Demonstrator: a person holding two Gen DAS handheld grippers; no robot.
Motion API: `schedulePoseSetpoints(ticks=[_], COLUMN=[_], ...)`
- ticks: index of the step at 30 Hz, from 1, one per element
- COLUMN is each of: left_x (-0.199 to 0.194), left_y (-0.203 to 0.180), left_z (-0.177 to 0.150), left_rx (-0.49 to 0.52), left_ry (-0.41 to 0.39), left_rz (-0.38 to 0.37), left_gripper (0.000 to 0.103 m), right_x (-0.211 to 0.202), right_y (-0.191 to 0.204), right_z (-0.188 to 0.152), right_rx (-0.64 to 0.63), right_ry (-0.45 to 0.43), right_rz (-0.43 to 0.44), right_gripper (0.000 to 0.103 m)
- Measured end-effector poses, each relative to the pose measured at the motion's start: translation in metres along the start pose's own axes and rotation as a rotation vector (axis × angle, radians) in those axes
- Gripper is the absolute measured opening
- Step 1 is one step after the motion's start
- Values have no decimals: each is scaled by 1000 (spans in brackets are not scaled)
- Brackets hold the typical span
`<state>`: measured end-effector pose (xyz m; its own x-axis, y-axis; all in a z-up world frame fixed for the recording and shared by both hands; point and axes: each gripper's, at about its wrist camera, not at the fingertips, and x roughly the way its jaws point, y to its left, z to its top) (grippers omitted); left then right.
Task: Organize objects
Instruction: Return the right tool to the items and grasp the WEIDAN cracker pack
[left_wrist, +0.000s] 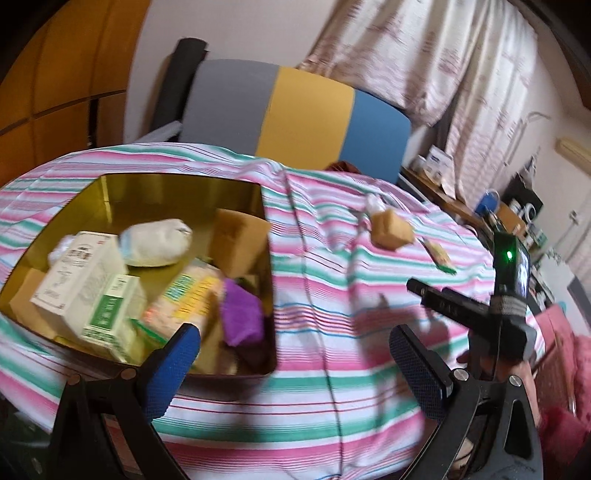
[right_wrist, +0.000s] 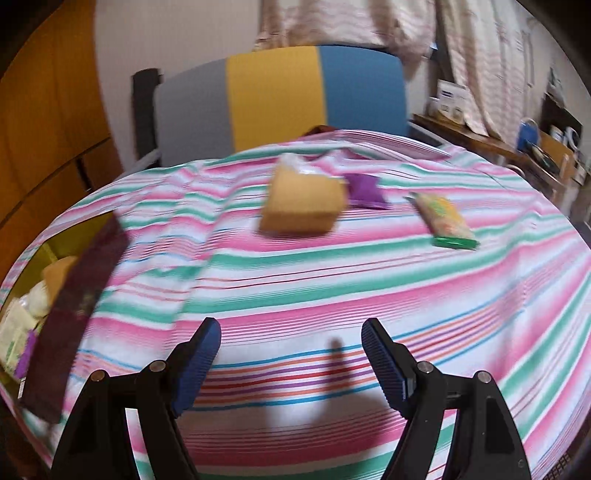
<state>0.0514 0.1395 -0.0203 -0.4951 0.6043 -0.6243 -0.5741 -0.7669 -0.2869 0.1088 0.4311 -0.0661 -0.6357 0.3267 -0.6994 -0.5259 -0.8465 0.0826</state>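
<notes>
A table draped in a cloth of pink, green and white stripes, wrinkled in places, fills both views; behind it stands a chair with a back in grey, yellow and blue panels, and patterned curtains hang beyond.

The left gripper is spread wide and holds nothing; its blue pads have a fine mesh texture on black frames. It hovers over the near rim of a square gold tin with shiny inner walls. The tin holds a jumble: white and green cartons, a pale soft pouch, a brown cardboard box, a purple cloth and a yellow-green packet.

The right gripper is likewise spread wide and empty, its blue pads ribbed. On the cloth ahead, well apart from it, lie a tan cardboard box, a crinkled clear plastic wrapper touching its far side, a purple pouch just beside it, and a flat yellow-green snack packet farther right. A dark maroon lid, blurred, leans at the tin's edge on the left.
</notes>
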Motion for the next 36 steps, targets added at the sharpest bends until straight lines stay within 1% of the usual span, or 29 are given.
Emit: schedulePoseSetpoints(ticks=[7, 11, 16, 19, 21, 24, 26, 28, 29, 30, 31, 32, 33, 34, 35, 36], left_x=[16, 22, 32, 39, 44, 49, 53, 57, 59, 62, 64, 67, 69, 70, 71, 72], left_y=[-32, -45, -55, -58, -60, -64, -66, -68, -69, -71, -73, -75, -78, -80, -81, -82], left_z=[-5, -8, -9, -9, -7, -4, -1, 0, 1, 1, 1, 1, 2, 3, 4, 6], left_rx=[63, 92, 107, 108, 112, 115, 116, 115, 115, 115, 115, 117, 121, 124, 124, 121], left_ry=[56, 77, 97, 112, 122, 127, 131, 137, 141, 147, 153, 161, 164, 164, 162, 159], left_rz=[-41, -45, -34, -26, -17, -11, -10, -12, -11, -13, -17, -20, -20, -18, -18, -22], left_gripper=[103, 103, 103, 103, 103, 103, 103, 103, 103, 103, 103, 103, 103, 103, 103, 103], right_x=[13, 26, 48, 65, 77, 95, 103, 108, 109, 112, 116, 119, 121, 122, 122, 122], right_y=[-65, -109, -149, -162, -167, -172, -176, -178, -177, -176, -173, -171, -169, -167, -166, -165], right_z=[20, 43, 73, 87, 92, 92, 92, 93, 94, 95, 96, 95, 95, 95, 95, 95], right_rx=[101, 176, 241, 255, 260, 254, 272, 288, 285, 276, 264, 256, 247, 239, 233, 229], right_ry=[-12, -24, -38, -35, -25, -3, 21, 18, 17, 24, 38, 53, 62, 60, 63, 64], right_rz=[-82, -139, -159, -171, -173, -198, -172, -122, -117, -121, -125, -132, -156, -167, -169, -168], right_gripper=[80, 80, 80, 80, 80, 80, 80, 80, 79, 77, 69, 62, 61, 56, 52, 52])
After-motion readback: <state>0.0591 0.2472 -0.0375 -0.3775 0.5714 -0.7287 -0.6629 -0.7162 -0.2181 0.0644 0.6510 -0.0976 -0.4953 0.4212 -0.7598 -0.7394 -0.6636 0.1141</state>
